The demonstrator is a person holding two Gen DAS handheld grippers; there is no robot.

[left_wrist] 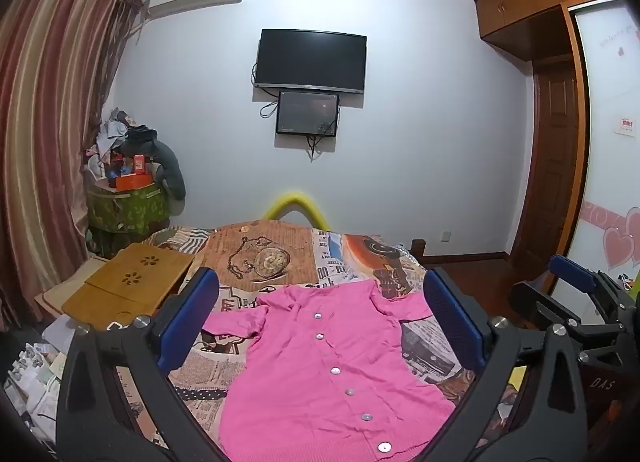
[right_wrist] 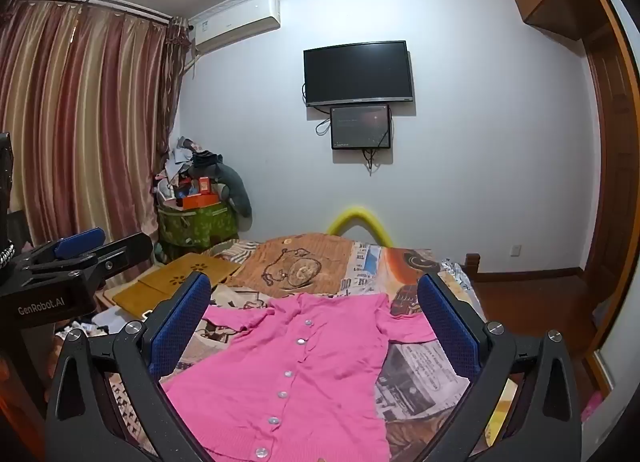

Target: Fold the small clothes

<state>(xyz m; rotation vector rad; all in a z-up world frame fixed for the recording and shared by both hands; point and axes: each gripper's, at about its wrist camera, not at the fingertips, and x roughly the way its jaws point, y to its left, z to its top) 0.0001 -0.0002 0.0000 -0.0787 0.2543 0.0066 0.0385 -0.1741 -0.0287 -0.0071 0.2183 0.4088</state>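
pink cardigan (left_wrist: 320, 374) lies flat, buttoned, on the bed (left_wrist: 280, 254), below and between the wide-open left claw (left_wrist: 320, 326) and right claw (right_wrist: 314, 326); neither seems to touch it.

The pink cardigan's (left_wrist: 320, 374) hem runs off the bottom edge.

We have 2 wrist views, both low over the bed (left_wrist: 280, 246), tilted slightly down and facing the far wall. Left view sits left of the pink shirt (left_wrist: 320, 374), with the right gripper (left_wrist: 576, 290) at its right edge. Right view sits just beside it, with the left gripper (right_wrist: 84, 250) at its left edge. Both share the shirt close below, the television (right_wrist: 358, 73), the curtain (right_wrist: 80, 121) and the wooden lap tray (left_wrist: 128, 286).
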